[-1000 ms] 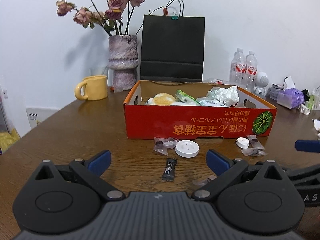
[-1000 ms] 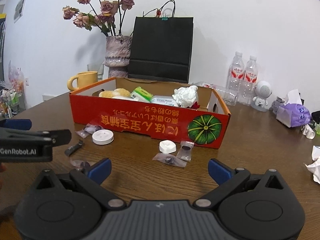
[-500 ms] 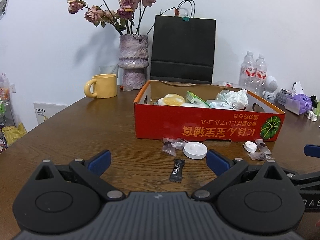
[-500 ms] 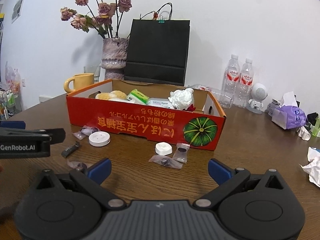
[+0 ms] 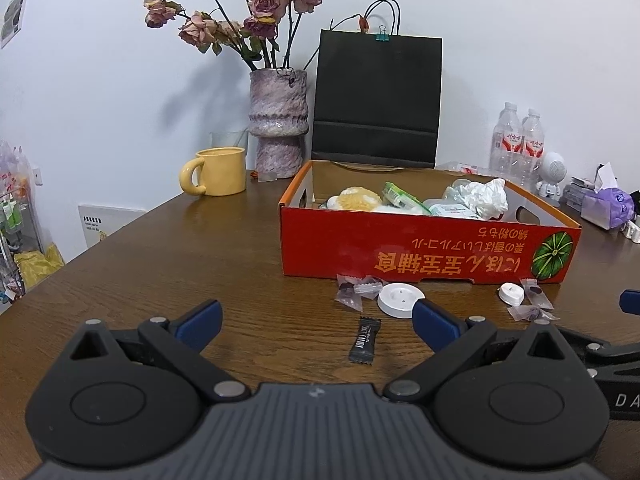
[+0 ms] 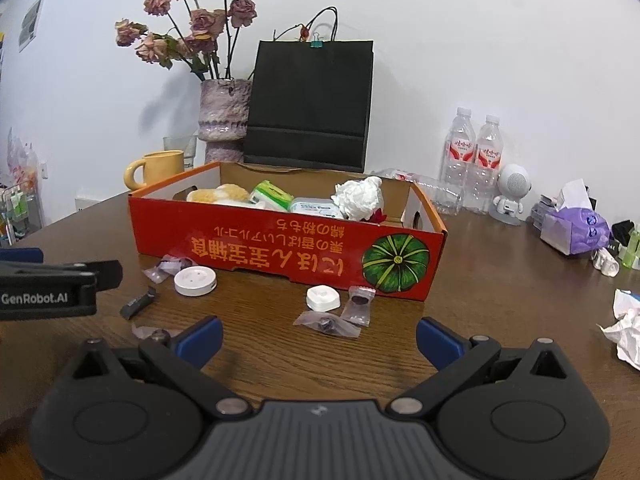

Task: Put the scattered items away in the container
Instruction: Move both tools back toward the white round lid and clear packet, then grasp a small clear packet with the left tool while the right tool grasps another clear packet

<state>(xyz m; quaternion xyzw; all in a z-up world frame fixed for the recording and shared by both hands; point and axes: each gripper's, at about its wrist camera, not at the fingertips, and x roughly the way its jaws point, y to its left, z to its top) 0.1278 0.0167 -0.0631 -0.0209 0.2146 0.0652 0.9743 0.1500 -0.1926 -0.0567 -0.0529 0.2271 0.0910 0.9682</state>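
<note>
Hovering over the table, left gripper [image 5: 316, 316] and right gripper [image 6: 318, 334] both gape wide, holding nothing. Only the right wrist view catches the crumpled tissue [image 6: 624, 330]; the black candy packet [image 5: 364, 340] reads clearly from the left.

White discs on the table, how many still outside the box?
2. Large white disc near the red box's left front; small white disc below the pumpkin print. Others could be hidden.

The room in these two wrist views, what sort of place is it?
Probably a home or small office room: a wooden table against a white wall, with a vase of dried roses, a yellow mug and water bottles.
</note>
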